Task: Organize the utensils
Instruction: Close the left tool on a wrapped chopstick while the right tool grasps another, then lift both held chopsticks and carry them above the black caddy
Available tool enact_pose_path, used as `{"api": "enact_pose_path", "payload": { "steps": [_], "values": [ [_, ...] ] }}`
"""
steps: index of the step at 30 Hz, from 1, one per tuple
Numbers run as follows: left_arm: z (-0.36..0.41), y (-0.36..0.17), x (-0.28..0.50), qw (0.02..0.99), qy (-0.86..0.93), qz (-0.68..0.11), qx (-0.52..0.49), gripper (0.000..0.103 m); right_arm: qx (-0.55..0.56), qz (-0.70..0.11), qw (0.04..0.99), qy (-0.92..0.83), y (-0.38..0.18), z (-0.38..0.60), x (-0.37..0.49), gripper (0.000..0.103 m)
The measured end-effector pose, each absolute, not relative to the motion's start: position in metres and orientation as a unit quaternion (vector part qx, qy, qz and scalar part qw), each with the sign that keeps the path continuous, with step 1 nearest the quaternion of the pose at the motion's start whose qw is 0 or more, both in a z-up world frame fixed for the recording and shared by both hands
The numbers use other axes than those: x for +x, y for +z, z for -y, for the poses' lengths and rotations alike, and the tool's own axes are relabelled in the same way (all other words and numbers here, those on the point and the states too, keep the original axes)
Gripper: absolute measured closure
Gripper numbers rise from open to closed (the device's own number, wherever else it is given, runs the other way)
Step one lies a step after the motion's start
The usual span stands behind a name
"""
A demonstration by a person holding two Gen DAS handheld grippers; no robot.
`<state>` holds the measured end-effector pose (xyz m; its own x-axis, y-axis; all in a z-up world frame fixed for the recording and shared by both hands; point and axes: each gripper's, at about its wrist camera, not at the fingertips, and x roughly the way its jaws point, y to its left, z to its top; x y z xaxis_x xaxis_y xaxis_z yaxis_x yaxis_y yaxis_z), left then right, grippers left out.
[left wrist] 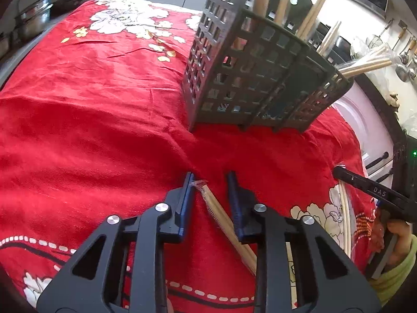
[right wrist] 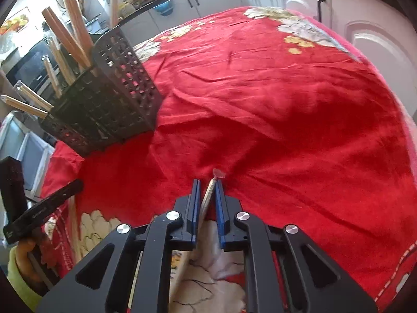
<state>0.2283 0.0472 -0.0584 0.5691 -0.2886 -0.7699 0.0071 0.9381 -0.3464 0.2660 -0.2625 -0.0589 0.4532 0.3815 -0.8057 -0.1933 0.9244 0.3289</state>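
Both claws straddle wrapped chopsticks: left claw (left wrist: 211, 182) wide apart, right claw (right wrist: 207, 186) nearly clamped; slippery wrapping could be dropped before the basket (right wrist: 109, 104) ahead-left.

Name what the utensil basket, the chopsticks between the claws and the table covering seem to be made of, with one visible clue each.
Utensil basket: likely moulded plastic, dark matte grey, with a uniform square grid of holes.
Wrapped chopsticks: probably bamboo or pale wood, with a clear crinkled film wrapper at the tip.
Table covering: woven fabric, red with floral print; it creases and folds.
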Motion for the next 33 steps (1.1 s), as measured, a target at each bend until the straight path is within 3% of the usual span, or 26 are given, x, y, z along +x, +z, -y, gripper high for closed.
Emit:
{"api": "enact_pose_path", "payload": {
  "steps": [6,14,33],
  "values": [
    [-0.053,-0.056,0.231,0.866,-0.094,-0.460,-0.170,0.098,0.099,-0.485,0.845,0.203,-0.046,0.248,0.266,0.095],
    [-0.051,-0.030,0.223,0.873,-0.125,-0.434,-0.186,0.100,0.085,-0.435,0.855,0.270,-0.006,0.222,0.249,0.097],
    [-0.024,0.090,0.203,0.915,-0.199,-0.322,-0.138,0.101,0.024,-0.316,0.887,0.336,0.085,0.188,0.208,0.098]
  ]
}}
